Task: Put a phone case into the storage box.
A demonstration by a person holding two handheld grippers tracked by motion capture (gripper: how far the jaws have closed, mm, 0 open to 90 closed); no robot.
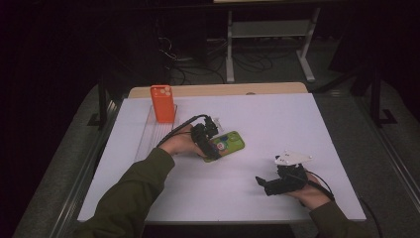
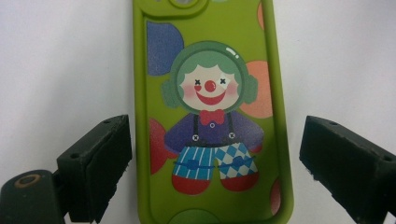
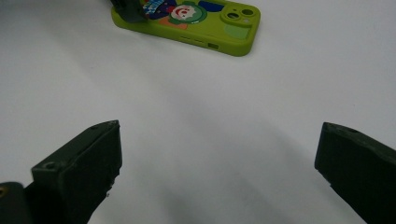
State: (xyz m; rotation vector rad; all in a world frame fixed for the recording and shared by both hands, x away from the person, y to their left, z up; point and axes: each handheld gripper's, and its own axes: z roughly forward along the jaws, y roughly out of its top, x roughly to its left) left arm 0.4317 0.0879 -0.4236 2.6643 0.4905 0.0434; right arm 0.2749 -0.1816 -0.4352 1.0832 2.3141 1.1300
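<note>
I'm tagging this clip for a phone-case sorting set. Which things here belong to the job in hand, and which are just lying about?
In the job, judging by the scene:
- green clown phone case, flat on the table, straddled by the open left gripper
- orange phone case, upright in the clear rack

Just about:
- right gripper, open and idle
- cables on the floor
- desk frame behind

I am seeing olive-green sleeves on both forearms. My left gripper [image 1: 210,140] is showing black, blocky jaws with small screw holes and a black cable looping off it. My right gripper [image 1: 267,185] is wearing a pale three-cornered plate.
</note>
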